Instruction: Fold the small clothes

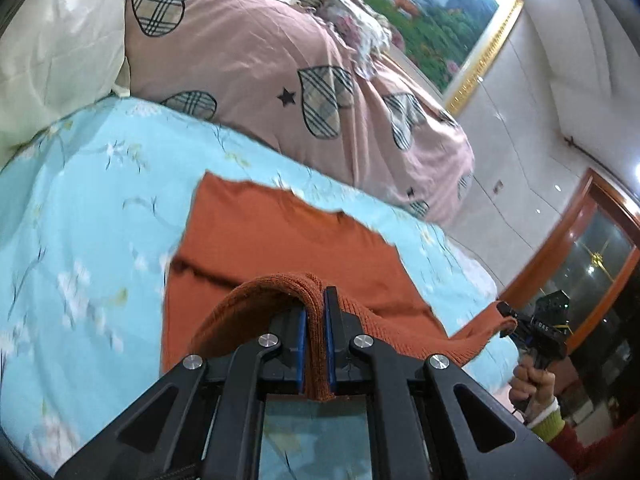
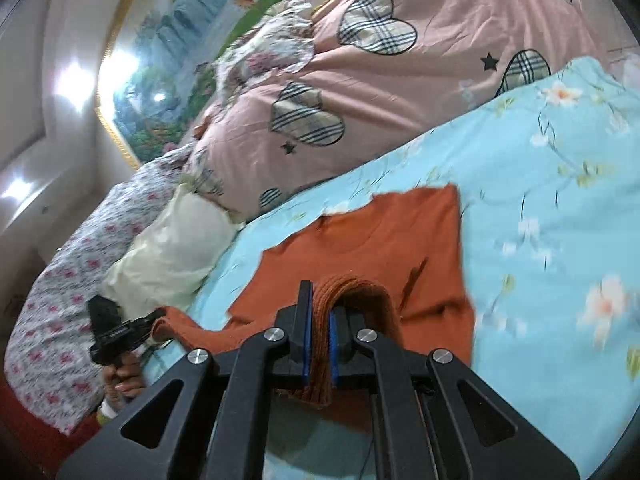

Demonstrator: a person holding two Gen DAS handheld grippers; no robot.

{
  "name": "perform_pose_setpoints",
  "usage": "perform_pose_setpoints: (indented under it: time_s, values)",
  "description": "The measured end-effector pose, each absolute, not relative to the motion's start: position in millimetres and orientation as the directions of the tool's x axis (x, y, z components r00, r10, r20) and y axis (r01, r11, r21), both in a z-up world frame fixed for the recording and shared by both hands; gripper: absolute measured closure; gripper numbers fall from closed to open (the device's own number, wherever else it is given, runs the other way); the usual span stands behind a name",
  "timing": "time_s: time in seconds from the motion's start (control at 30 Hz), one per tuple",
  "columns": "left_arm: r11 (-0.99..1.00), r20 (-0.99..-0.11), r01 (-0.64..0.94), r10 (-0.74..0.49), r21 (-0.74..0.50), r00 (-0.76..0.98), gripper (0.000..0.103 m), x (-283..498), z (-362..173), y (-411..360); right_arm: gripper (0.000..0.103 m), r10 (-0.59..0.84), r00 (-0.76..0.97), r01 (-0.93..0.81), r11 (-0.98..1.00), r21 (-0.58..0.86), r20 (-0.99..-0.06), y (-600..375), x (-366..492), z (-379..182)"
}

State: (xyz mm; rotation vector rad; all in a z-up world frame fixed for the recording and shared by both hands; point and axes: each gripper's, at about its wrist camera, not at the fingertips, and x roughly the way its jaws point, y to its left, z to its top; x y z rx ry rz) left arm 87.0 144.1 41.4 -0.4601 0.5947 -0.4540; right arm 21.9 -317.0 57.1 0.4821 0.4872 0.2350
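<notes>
Here, one orange knitted garment (image 1: 256, 236) lies spread on a light blue flowered bedsheet (image 1: 88, 208), and two grippers hold it, one at each near corner. There are no boxes, baskets or other containers in either view, only bedding.

The left gripper (image 1: 315, 312) is clamped on a bunched fold of the orange knit, which sits pinched between its two blue pads (image 1: 301, 344) and arches up over the left finger. The right gripper (image 2: 319, 312) is likewise clenched on a thick roll of the same knit, squeezed between its own blue pads (image 2: 306, 340). From each wrist view the other gripper shows at the far side, gripping the opposite lifted corner: the right one (image 1: 506, 316) at the edge of the left view, held by a hand (image 1: 534, 384), and the left one (image 2: 154, 322) in the right view, also with a hand (image 2: 122, 380) under it.

The held edge is raised off the sheet and stretched between the two tools, while the rest of the garment lies flat on the bed ahead of both, its far edge nearest the pillows.

Beyond it lie one pink quilt (image 1: 256, 48) with plaid hearts and small black stars, one cream pillow (image 2: 176, 248), and a flowered white cover (image 2: 60, 304). One landscape painting (image 1: 436, 4) in a gold frame hangs on the wall.
</notes>
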Motion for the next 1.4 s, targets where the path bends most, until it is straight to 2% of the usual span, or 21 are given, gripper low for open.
perform_pose_setpoints:
  time_s: [0.23,0.53,0.8,0.87,0.93,1.03,1.1,1.2,1.3,1.4]
  values:
    - [0.847,-0.467,0.212,-0.458,-0.487,0.757,0.097,170.9,44.0,138.6,0.095,0.259,0.838,-0.02,0.894,0.448,-0.48,-329.8,102.1,50.3]
    - [0.884,-0.555,0.134,-0.393,-0.448,0.733,0.097,259.6,10.4,134.7,0.095,0.176,0.788,0.117,0.898,0.424,-0.589,-357.9,179.0,16.9]
    - [0.913,-0.628,0.073,-0.333,-0.402,0.703,0.097,328.5,-25.2,130.7,0.095,0.088,0.689,0.232,0.913,0.334,-0.719,-367.1,215.9,-22.8]
    - [0.925,-0.656,0.057,-0.309,-0.376,0.688,0.097,341.5,-36.6,126.1,0.095,0.1,0.683,0.242,0.904,0.352,-0.724,-370.9,216.1,-27.8]
    - [0.933,-0.681,0.044,-0.292,-0.357,0.672,0.096,350.3,-46.8,122.9,0.089,0.114,0.689,0.257,0.885,0.387,-0.716,-375.9,209.2,-23.6]
    - [0.934,-0.701,0.027,-0.286,-0.357,0.653,0.091,347.9,-50.9,122.6,0.085,0.07,0.736,0.275,0.878,0.391,-0.674,-373.8,186.7,-4.8]
    - [0.929,-0.689,0.044,-0.304,-0.368,0.658,0.076,332.4,-44.9,121.0,0.084,0.038,0.78,0.251,0.895,0.368,-0.624,-359.9,165.5,12.2]
    - [0.917,-0.654,0.106,-0.351,-0.384,0.67,0.059,295.7,-34.1,108.0,0.084,0.176,0.786,0.075,0.924,0.374,-0.593,-317.6,155.2,15.9]
    - [0.891,-0.647,0.203,-0.438,-0.406,0.625,0.059,262.3,-37.8,77.7,0.084,0.331,0.647,-0.135,0.936,0.325,-0.686,-259.9,169.9,-9.6]
    - [0.868,-0.685,0.307,-0.497,-0.392,0.533,0.059,247.3,-54.2,37.8,0.084,0.336,0.52,-0.233,0.94,0.248,-0.785,-229.3,188.8,-35.1]
